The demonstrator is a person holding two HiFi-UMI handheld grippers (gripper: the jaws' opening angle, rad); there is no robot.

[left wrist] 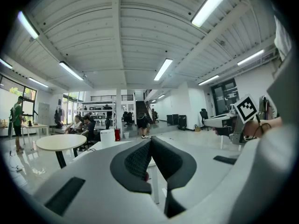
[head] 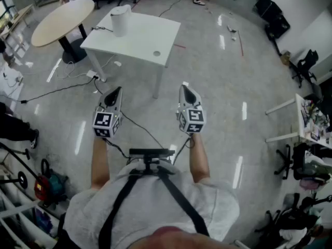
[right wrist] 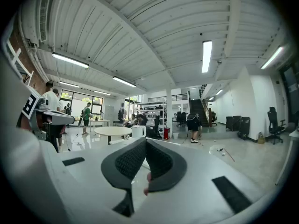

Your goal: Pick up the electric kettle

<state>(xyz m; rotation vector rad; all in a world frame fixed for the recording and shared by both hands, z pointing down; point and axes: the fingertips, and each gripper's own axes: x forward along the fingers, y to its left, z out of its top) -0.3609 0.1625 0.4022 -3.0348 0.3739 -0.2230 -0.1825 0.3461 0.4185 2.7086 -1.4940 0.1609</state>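
Note:
The electric kettle (head: 120, 19) is white and stands at the far left part of a white square table (head: 142, 40), with a dark cord beside it. It shows small and far off in the left gripper view (left wrist: 107, 137) and in the right gripper view (right wrist: 138, 131). My left gripper (head: 115, 92) and right gripper (head: 185, 88) are held side by side over the floor, well short of the table, pointing toward it. Both are shut with nothing between their jaws (left wrist: 150, 141) (right wrist: 145, 142).
A round wooden table (head: 62, 19) stands left of the white one. A small round disc (head: 156, 53) lies on the white table's near side. Cables (head: 57, 90) trail over the glossy floor. A cluttered desk (head: 311, 121) and chairs are at the right. People are in the far background.

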